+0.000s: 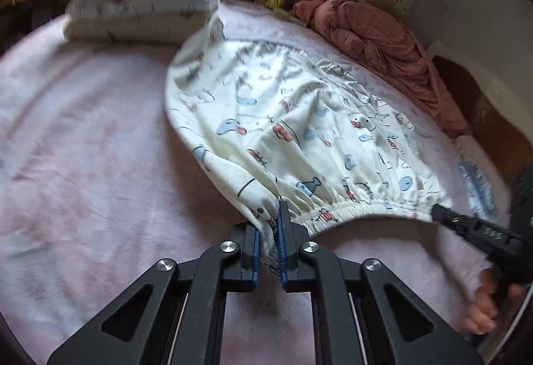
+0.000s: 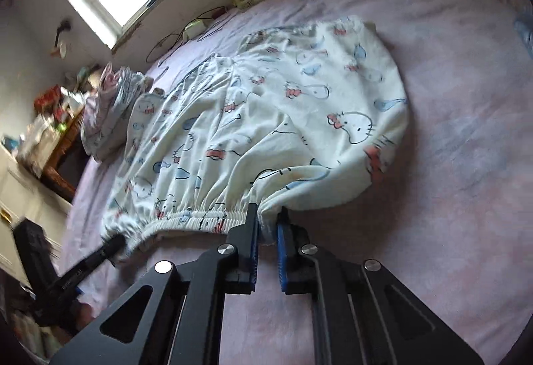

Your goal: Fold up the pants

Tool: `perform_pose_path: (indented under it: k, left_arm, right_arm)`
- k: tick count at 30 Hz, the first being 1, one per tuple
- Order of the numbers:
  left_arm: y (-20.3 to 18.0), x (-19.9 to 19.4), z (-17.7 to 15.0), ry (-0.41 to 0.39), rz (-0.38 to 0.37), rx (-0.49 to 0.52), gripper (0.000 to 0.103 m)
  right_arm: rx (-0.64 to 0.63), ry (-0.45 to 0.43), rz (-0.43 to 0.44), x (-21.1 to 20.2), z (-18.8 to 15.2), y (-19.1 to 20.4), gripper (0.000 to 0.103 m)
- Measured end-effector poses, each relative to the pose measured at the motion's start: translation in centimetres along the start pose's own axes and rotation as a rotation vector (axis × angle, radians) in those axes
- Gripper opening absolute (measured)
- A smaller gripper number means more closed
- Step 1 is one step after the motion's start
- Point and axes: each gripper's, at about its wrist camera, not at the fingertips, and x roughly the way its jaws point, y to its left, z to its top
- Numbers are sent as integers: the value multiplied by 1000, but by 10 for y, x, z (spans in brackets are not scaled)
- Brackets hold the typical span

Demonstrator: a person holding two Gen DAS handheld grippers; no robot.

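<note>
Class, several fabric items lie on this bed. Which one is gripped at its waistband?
The white cartoon-print pants, pinched at the elastic waistband by both hand-held grippers. The folded stack and the pink blanket lie untouched farther back.

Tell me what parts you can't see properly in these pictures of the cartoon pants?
- Pants leg ends: left wrist view, hidden behind the blurred folded pile.
- Waistband corner: right wrist view, covered by the right gripper.
- Left gripper: in the right wrist view, blurred.
- Bare foot: cut off by the picture's edge.
</note>
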Motion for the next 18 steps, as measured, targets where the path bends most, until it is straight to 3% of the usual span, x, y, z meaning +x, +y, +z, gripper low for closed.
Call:
perform_pose_path:
  k: [10,18]
  left_arm:
    - [-27,-58,-23,-63,112,93,7]
    - [-33,-106,-55,-91,106,114,7]
  right_arm:
    - [-116,-50,-62,-65,-31,25,9]
    - [-78,-115,-28,-120,-72,16,9]
